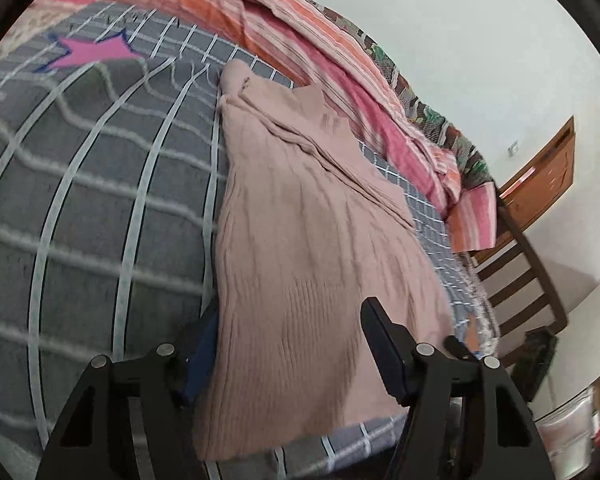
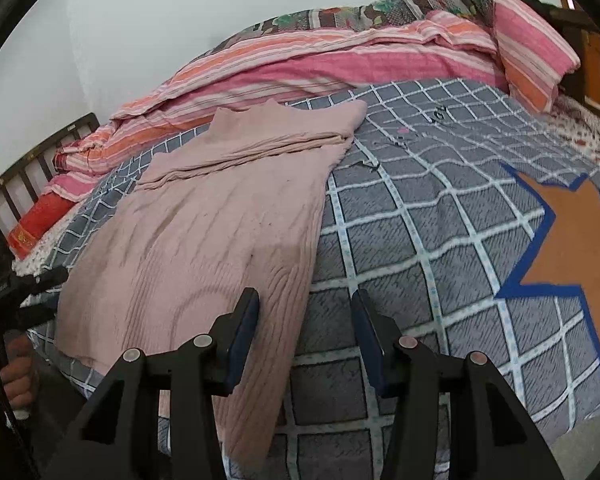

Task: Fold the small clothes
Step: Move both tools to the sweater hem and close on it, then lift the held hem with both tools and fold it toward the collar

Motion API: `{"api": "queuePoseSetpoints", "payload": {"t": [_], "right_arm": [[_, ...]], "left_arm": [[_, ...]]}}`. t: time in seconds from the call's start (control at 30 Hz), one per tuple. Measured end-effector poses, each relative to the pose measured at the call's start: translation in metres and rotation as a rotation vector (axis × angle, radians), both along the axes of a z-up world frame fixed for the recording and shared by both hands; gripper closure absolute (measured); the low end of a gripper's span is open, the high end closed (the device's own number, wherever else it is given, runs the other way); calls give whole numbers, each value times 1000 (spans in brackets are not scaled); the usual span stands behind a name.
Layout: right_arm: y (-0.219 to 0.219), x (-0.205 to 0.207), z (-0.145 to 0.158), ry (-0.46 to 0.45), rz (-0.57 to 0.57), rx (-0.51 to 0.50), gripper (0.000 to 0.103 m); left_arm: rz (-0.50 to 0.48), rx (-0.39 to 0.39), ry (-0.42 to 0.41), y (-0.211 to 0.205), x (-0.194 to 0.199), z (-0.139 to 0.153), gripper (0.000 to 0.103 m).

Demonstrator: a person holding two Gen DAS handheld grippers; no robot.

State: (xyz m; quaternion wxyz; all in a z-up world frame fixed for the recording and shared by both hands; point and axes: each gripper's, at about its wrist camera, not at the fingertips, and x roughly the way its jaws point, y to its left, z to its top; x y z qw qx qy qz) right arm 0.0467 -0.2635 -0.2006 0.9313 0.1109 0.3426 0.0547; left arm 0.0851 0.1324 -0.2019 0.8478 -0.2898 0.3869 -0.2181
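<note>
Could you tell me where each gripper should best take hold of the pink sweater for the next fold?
Probably the near hem of the sweater, one corner each, coming in from the bed's near edge. The hem overhangs the blanket there, and both the left gripper and right gripper are open at it.

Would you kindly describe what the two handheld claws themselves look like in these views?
Both the left claw and right claw are matte black angular linkages with round silver pivot pins, ending in flat fingers faced with dark blue pads. No cables or markings are visible on them.
</note>
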Motion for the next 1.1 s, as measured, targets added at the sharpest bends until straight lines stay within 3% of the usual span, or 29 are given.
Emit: {"api": "queuePoseSetpoints", "payload": {"t": [0.1,0.2,0.3,0.5,0.6,0.67,0.8,1.1], "right_arm": [[7,-5,-4,19,49,23,55],[17,-10,-11,51,91,27,62],[26,-15,-19,86,125,39,71],[31,-19,-23,102,136,56,75],[25,-15,-25,118,130,93,97],[19,-17,-23,104,123,129,97],[4,-26,-11,34,55,147,98],[-5,-35,7,11,32,177,98]], "left_arm": [[0,-31,13,2,-10,-5,40],[-4,-39,34,1,-17,-10,42],[-17,-22,48,-5,-23,-13,46],[-11,30,52,-14,-25,-13,59],[49,43,74,-10,-23,-15,71],[45,44,83,-7,-22,-16,93],[68,86,32,-3,-25,-6,93],[87,103,42,-2,-28,0,93]]}}
